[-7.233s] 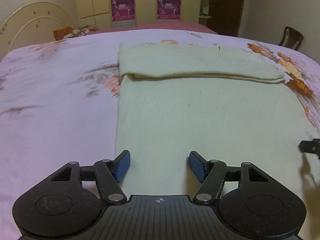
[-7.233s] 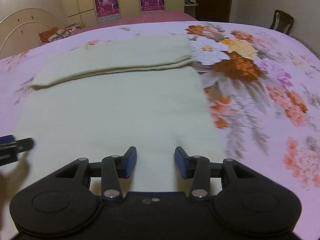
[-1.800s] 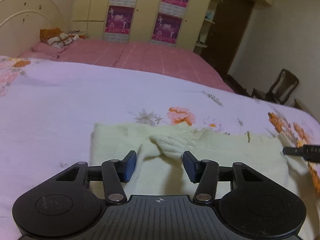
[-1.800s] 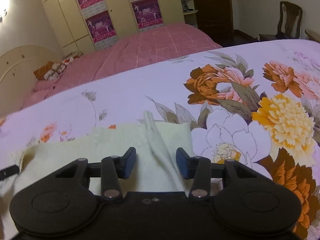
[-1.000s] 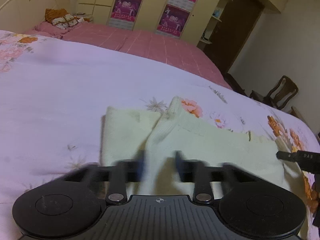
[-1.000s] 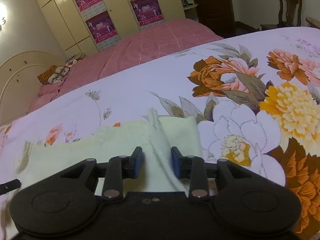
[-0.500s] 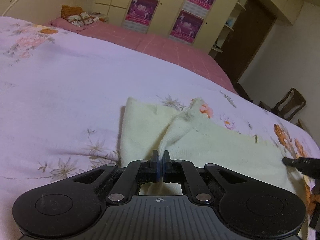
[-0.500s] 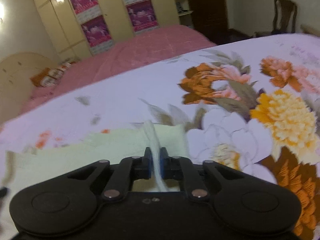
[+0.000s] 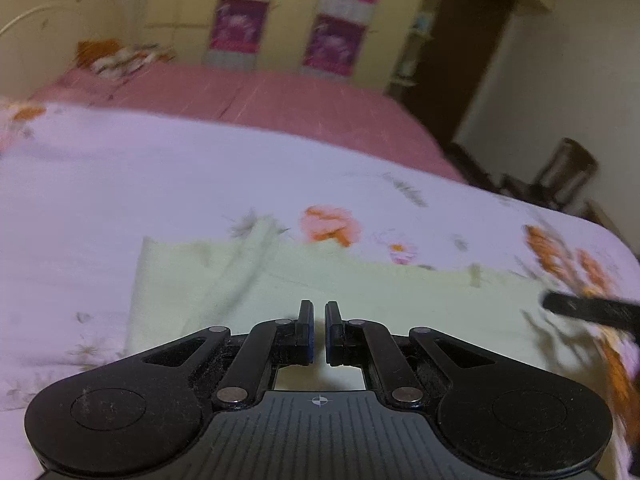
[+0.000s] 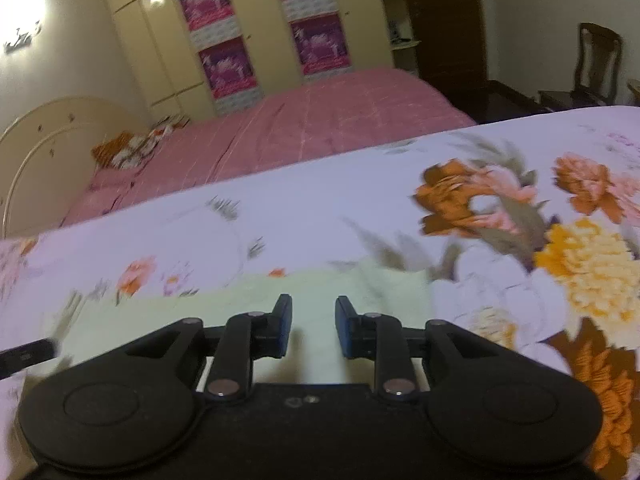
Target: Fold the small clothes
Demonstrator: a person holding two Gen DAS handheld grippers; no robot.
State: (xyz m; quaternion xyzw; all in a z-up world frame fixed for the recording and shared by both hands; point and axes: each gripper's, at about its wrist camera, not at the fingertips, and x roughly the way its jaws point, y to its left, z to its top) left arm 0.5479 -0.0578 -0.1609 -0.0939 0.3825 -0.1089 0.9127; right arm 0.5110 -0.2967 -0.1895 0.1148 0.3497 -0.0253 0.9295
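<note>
Since half a second ago right gripper (image 10: pixel 313 326) has opened off the cloth (image 9: pixel 360 292); left gripper (image 9: pixel 317 330) seemingly clenched empty; next, pinch another edge.

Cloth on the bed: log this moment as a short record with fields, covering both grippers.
cloth: pale yellow cloth, lying on the bed
surface: flowered bedsheet
left gripper: left gripper, fingers nearly together, thin gap showing, nothing visibly pinched
right gripper: right gripper, fingers apart, just been opening, nothing between them
beyond: pink bed, wardrobe, chair
</note>
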